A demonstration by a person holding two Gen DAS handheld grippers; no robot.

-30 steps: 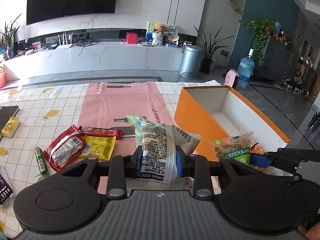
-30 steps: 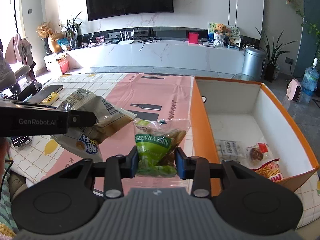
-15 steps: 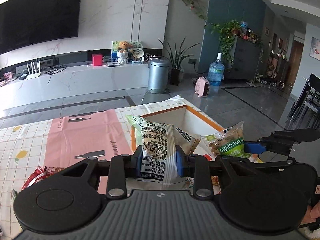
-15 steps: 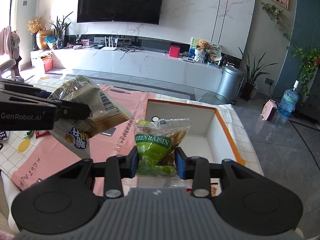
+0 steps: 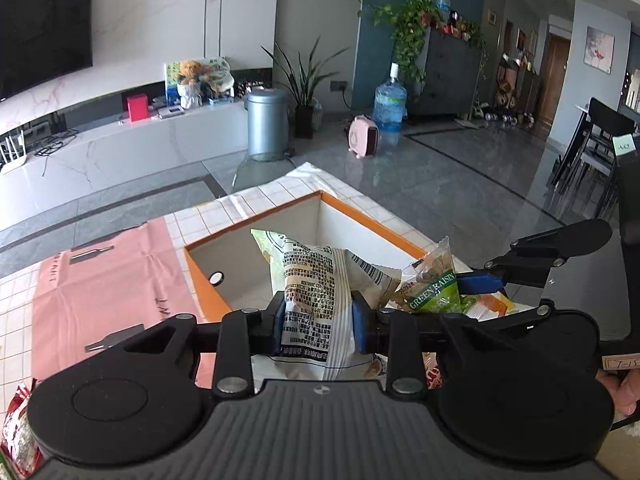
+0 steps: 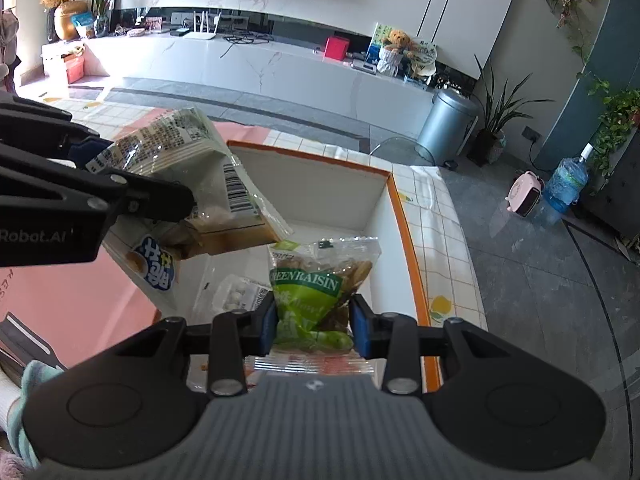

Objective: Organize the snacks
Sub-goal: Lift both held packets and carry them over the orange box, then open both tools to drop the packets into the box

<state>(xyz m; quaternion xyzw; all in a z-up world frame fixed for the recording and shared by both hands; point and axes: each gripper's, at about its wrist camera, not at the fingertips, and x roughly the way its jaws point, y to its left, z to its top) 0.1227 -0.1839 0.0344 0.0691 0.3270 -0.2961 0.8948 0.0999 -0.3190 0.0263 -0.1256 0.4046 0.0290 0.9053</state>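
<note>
Over the orange box (image 6: pixel 404 236) now, both grippers clamp packets: left (image 5: pixel 316 322) printed packet (image 5: pixel 316 280), right (image 6: pixel 314 322) raisins (image 6: pixel 316 292).

Both grippers, left (image 5: pixel 318 322) and right (image 6: pixel 314 326), are matte black with blue pads, silver screws, round side discs and a ribbed grey base.

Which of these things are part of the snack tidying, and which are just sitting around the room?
Part of the job:
left claw, gripping a white printed packet
right claw, gripping a green raisin bag
orange box

Just lying about:
grey bin
water bottle
teddy bear
</note>
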